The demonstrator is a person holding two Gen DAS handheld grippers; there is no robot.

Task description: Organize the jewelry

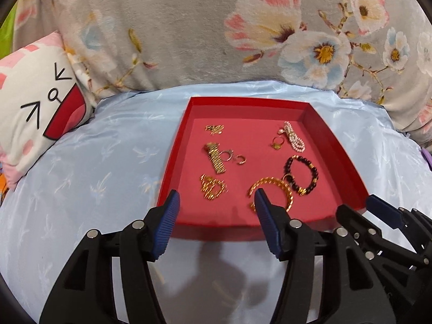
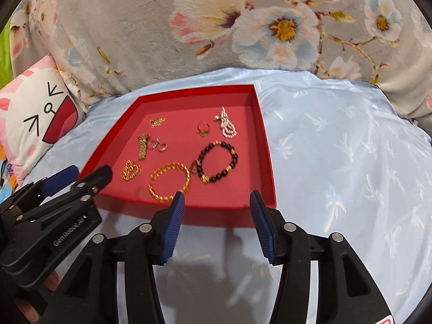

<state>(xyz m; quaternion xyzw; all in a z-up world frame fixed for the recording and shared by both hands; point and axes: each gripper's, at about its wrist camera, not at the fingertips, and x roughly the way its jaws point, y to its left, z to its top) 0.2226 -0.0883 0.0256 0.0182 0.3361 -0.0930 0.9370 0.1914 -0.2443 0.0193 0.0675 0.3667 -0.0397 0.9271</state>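
A shallow red tray (image 1: 348, 167) (image 2: 267, 145) lies on a light blue bedspread and holds several pieces of jewelry: a gold chain bracelet (image 1: 280, 186) (image 2: 168, 182), a black bead bracelet (image 1: 302, 174) (image 2: 218, 166), a pearl piece (image 1: 294, 137) (image 2: 228, 125), a gold ring (image 1: 277, 143) (image 2: 203, 129), a flat gold band (image 1: 216, 158) (image 2: 142, 147) and a gold chain heap (image 1: 212, 187) (image 2: 131, 170). My left gripper (image 1: 216, 202) is open and empty at the tray's near edge. My right gripper (image 2: 217, 201) is open and empty at the same edge, to the right.
The light blue bedspread (image 1: 94, 175) (image 2: 351, 162) spreads around the tray. A grey floral blanket (image 1: 189, 27) (image 2: 162, 27) rises behind it. A white cartoon-face pillow (image 1: 35, 102) (image 2: 35, 113) sits at the left.
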